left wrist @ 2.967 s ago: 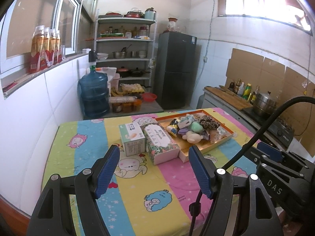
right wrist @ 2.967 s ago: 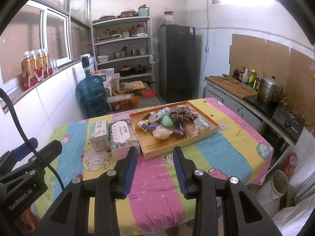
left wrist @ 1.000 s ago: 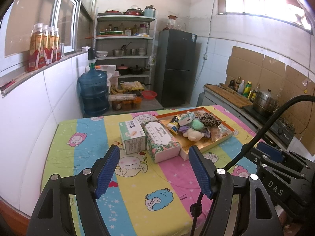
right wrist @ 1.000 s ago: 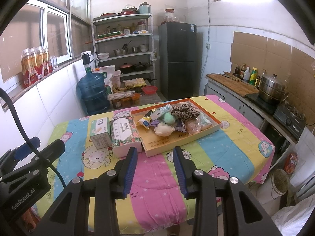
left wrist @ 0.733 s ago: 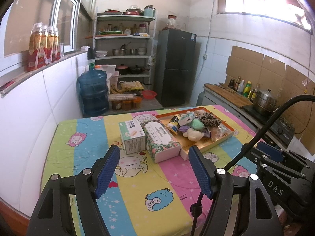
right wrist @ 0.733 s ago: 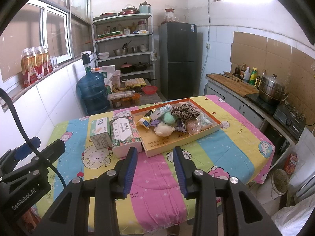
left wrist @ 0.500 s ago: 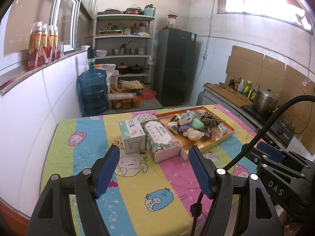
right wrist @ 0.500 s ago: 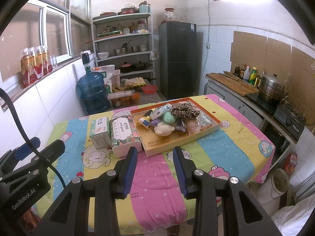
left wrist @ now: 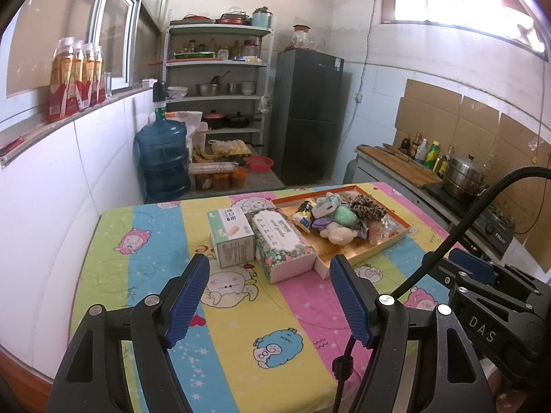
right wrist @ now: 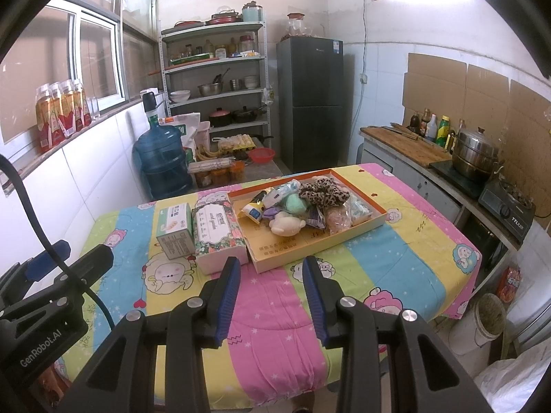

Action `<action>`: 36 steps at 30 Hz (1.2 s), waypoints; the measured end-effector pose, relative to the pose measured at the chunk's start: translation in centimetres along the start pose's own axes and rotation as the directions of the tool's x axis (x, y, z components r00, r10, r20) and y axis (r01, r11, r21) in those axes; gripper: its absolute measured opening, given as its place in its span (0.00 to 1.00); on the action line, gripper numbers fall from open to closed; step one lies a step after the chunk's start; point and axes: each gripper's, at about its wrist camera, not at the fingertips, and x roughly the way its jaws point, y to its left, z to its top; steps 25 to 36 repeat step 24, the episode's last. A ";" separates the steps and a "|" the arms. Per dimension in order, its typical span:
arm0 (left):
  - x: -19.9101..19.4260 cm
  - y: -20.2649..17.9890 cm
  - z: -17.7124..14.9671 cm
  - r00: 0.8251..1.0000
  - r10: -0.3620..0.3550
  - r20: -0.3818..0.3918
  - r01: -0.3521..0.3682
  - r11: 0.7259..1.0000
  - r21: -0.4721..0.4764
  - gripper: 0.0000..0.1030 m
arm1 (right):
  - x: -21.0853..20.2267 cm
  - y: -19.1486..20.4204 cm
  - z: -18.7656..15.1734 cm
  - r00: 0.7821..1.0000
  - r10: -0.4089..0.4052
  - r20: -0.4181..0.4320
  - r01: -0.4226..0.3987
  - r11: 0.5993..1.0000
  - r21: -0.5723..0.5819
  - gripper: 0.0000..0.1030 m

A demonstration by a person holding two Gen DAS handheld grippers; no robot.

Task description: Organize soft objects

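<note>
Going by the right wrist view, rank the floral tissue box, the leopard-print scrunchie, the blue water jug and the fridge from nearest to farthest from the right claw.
1. Floral tissue box: on the table, just ahead-left of the right claw.
2. Leopard-print scrunchie: in the tray, ahead-right.
3. Blue water jug: on the floor beyond the table, left.
4. Fridge: against the back wall.

Home kitchen; fridge [right wrist: 311, 103], pot shelf [right wrist: 215, 103], gas stove [right wrist: 508, 208]
</note>
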 end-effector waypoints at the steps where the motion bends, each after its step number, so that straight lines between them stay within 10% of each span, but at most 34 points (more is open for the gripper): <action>1: 0.0 0.0 -0.1 1.000 -0.001 0.000 0.001 1.000 -0.001 0.72 | 0.0 0.0 0.0 1.000 0.000 0.000 0.000 1.000 0.000 0.36; 36: 0.3 -0.3 -0.4 1.000 -0.008 0.002 0.008 1.000 0.000 0.72 | 0.0 -0.1 0.2 1.000 0.001 -0.003 -0.001 1.000 0.001 0.36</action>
